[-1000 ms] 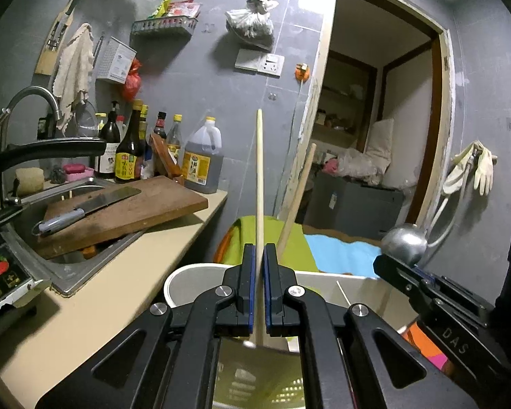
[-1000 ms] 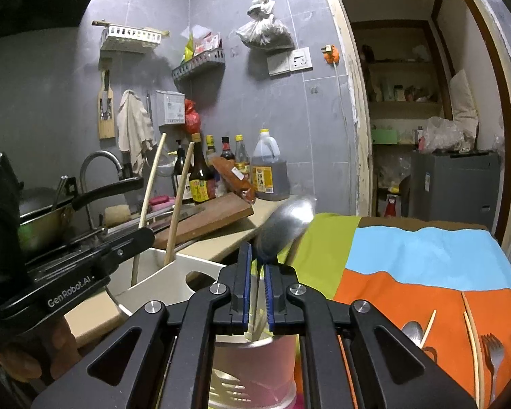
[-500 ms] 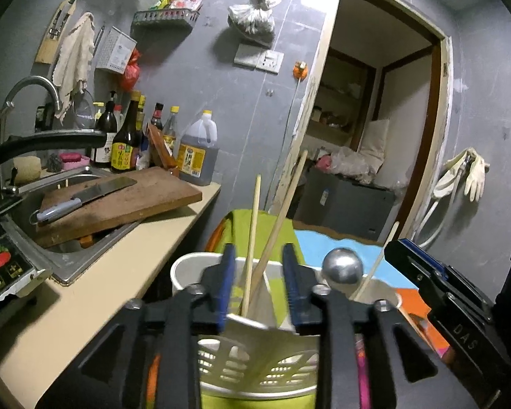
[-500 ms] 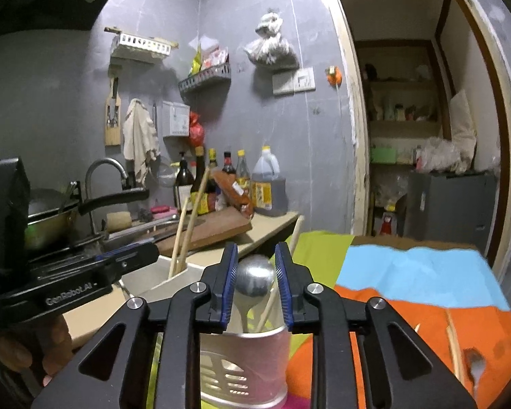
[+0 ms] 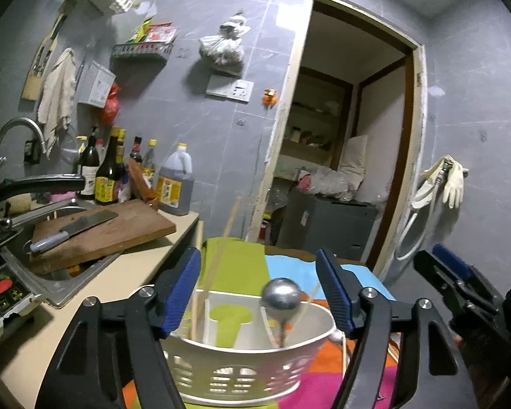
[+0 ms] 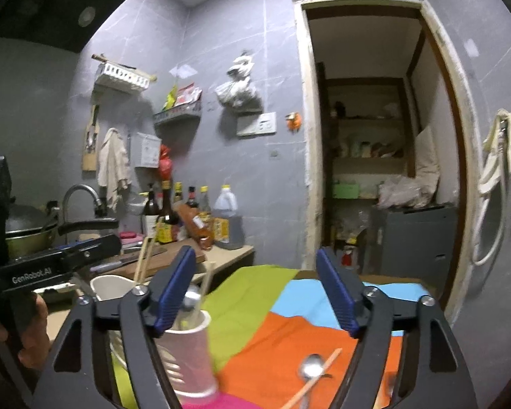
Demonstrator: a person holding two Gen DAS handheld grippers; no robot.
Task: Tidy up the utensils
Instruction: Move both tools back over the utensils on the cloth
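A white slotted utensil holder (image 5: 242,371) stands on the colourful cloth. Wooden chopsticks (image 5: 225,238) and a metal spoon (image 5: 282,298) stand in it. My left gripper (image 5: 258,259) hangs just above and behind the holder, jaws opening wide, with no pad pressing on anything. My right gripper (image 6: 255,254) is also opening, with nothing between its fingers; it shows at the right edge of the left wrist view (image 5: 449,272). The holder (image 6: 187,354) sits behind its left finger. A loose spoon (image 6: 311,369) and chopstick (image 6: 318,380) lie on the cloth.
At the left a counter holds a sink (image 5: 51,283), a wooden cutting board (image 5: 126,231) with a cleaver (image 5: 75,230) and several bottles (image 5: 109,173). The cloth (image 6: 289,334) covers the table. A doorway (image 6: 374,170) opens behind. A hand (image 6: 34,323) holds the left gripper.
Both grippers have opened: the left let go of a chopstick, the right of the spoon, and both items now stand in the holder. Both grippers drew back and upward.
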